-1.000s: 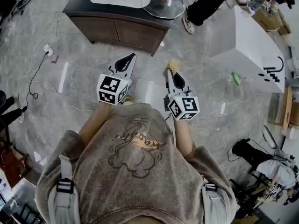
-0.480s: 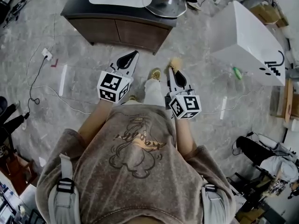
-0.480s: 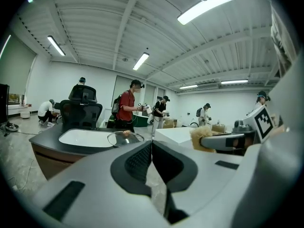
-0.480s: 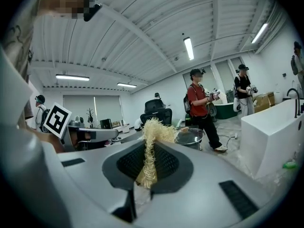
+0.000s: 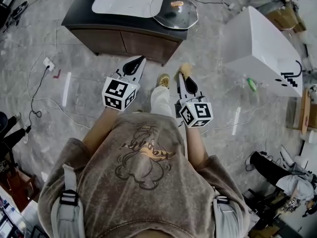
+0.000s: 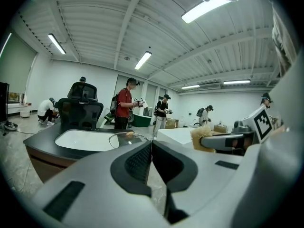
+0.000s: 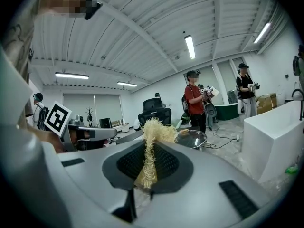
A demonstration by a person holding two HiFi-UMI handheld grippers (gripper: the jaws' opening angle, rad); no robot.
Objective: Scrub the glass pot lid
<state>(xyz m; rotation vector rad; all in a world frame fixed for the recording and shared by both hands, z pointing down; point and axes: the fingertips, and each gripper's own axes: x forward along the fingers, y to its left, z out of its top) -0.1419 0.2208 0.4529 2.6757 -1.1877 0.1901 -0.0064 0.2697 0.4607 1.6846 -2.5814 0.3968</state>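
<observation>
Glass pot lid [image 5: 174, 10] is round and clear, with a metal rim and a small tan knob [image 5: 177, 4] at its middle. It lies flat on the right part of a dark low cabinet [image 5: 124, 33], its left edge overlapping a white rounded panel [image 5: 124, 0] in the top. Whether that panel is a shallow basin or a flat mat cannot be told. The cabinet stands on a grey marbled floor [image 5: 79, 98], where thin cables [image 5: 37, 86] trail at the left beside a white plug block [image 5: 49, 62]. The left gripper [image 5: 140, 60], held out well short of the lid, has its jaws pressed together with nothing between them. The right gripper [image 5: 183, 76], level with it, is clamped on a straw-coloured fibrous scrubber [image 7: 151, 148] whose tuft sticks out past the tips. Further right stands a large white block [image 5: 262, 43], with a small green object [image 5: 250, 83] on the floor beside it. Behind the cabinet the gripper views show a black office chair [image 6: 80, 112] and several people standing under ceiling strip lights [image 6: 142, 60].
</observation>
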